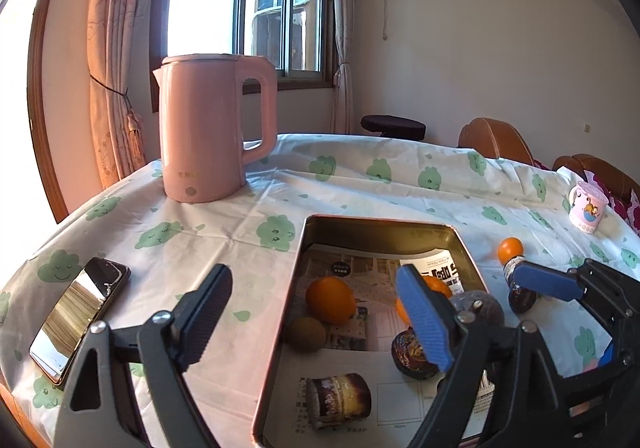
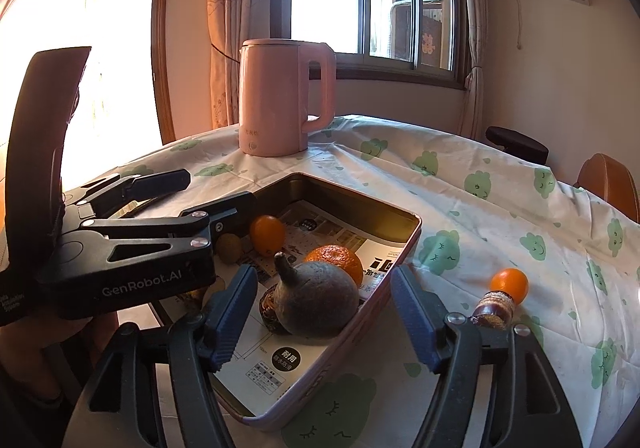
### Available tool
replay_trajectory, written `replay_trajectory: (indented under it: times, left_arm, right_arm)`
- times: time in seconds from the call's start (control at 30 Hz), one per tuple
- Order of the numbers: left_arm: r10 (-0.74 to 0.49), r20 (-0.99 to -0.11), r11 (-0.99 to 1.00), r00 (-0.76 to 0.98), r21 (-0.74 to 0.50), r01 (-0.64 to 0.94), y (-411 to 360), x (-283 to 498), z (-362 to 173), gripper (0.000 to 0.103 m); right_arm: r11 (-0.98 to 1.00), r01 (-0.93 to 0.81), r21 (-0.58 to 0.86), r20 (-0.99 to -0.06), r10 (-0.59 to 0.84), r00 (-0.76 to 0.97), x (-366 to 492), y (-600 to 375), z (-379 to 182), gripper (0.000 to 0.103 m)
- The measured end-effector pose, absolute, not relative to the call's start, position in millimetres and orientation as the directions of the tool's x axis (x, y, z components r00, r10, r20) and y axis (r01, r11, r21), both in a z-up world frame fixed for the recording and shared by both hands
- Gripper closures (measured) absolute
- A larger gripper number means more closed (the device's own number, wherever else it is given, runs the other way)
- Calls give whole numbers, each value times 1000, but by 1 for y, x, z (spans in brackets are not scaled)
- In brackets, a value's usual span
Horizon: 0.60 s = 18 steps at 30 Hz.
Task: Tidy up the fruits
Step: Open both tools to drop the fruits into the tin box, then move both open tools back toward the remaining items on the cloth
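A metal tray (image 1: 294,288) (image 2: 404,244) lined with printed paper holds an orange (image 1: 331,299) (image 2: 267,234), a second orange (image 2: 335,261), a kiwi (image 1: 306,334) (image 2: 229,248), a grey-brown pear-shaped fruit (image 2: 318,302) (image 1: 478,308), a dark round fruit (image 1: 412,356) and a cake roll (image 1: 339,400). A small orange (image 1: 510,250) (image 2: 509,285) and a dark item (image 2: 493,311) (image 1: 522,298) lie on the cloth right of the tray. My left gripper (image 1: 316,324) is open over the tray's near left. My right gripper (image 2: 324,314) is open above the tray's near right edge, empty.
A pink kettle (image 1: 208,128) (image 2: 284,96) stands at the back of the table. A phone (image 1: 80,318) lies at the left. A small printed cup (image 1: 587,206) stands at the far right. Brown chairs (image 1: 494,138) stand behind the table.
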<state>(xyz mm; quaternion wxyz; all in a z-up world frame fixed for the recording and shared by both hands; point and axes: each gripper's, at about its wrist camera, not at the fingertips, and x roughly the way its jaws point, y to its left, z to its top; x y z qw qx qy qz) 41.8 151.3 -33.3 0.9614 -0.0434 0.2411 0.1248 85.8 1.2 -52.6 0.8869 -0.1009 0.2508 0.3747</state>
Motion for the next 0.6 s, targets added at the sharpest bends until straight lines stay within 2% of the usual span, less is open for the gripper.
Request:
replay_trajectory:
  times: [0.07,0.27,0.43,0.6]
  left_arm:
    - [224,-464,963,857,-32,-268,153,39,-32,8]
    - [242,-461,954,854,-50,-297,160,35,-32,8]
    - [252,-454,950,855,-53,-308,160,34,-32,8]
    - [261,-446,947,856,-52,-316,160,32,-31,8]
  right_arm:
    - [705,-709,1,-507,611,608,83,-1,-51,26]
    - [790,-613,30,-526,533,662,96,-13,-53,26]
    - [825,-559,85,-501,520,692,102,-28,-50,26]
    - [845,-535,-7,-522,454,722,113,-16,-51,26]
